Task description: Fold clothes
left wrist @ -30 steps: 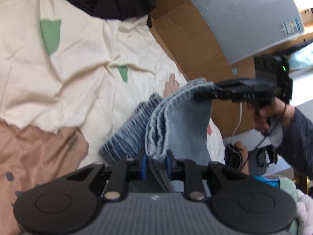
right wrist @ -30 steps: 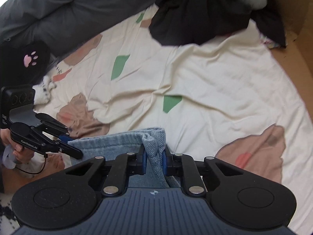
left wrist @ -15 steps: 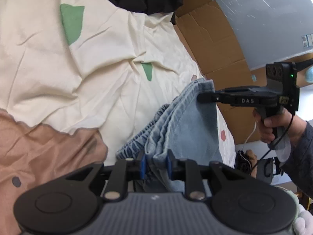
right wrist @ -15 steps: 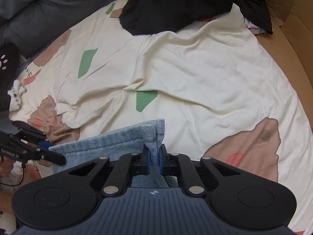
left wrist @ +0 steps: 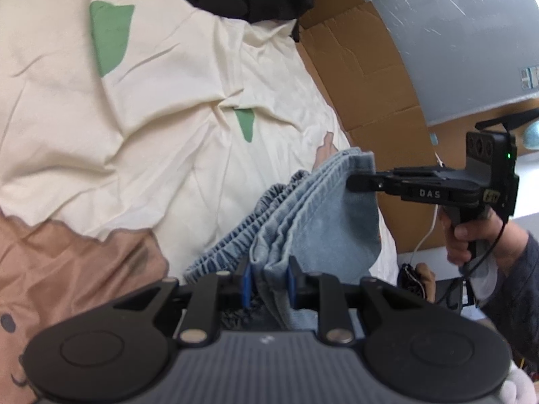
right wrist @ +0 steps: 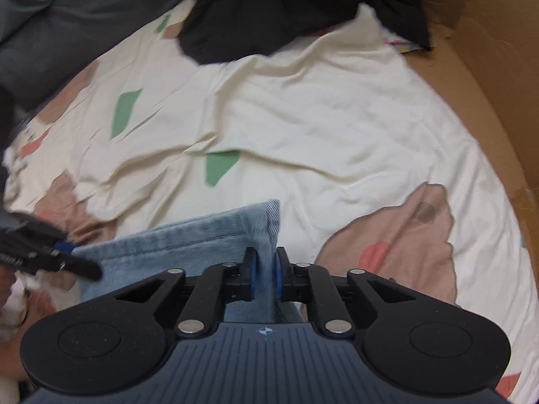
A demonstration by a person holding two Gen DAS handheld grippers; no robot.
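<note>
A light blue denim garment (left wrist: 323, 222) hangs folded in several layers between both grippers, just above the patterned bedsheet (left wrist: 151, 134). My left gripper (left wrist: 268, 284) is shut on the stacked denim edges, with the gathered elastic waistband (left wrist: 235, 235) hanging to its left. The right gripper (left wrist: 357, 181) pinches the far corner, a hand on its handle. In the right wrist view, the right gripper (right wrist: 265, 277) has its jaws opening, and the hem of the denim (right wrist: 188, 245) still fills the gap between the blue pads. The left gripper (right wrist: 84, 271) holds the other end at the left.
The cream bedsheet (right wrist: 337, 118) with green and pink patches lies wrinkled under the garment. Black clothes (right wrist: 286, 10) are piled at its far end. Brown cardboard (left wrist: 363, 77) lines the right side below a grey panel (left wrist: 454, 33). Grey bedding (right wrist: 67, 6) borders the far left.
Both grippers have sunk a little toward the sheet with the denim between them. The right gripper's pads closed tight on the hem, then spread slightly.
</note>
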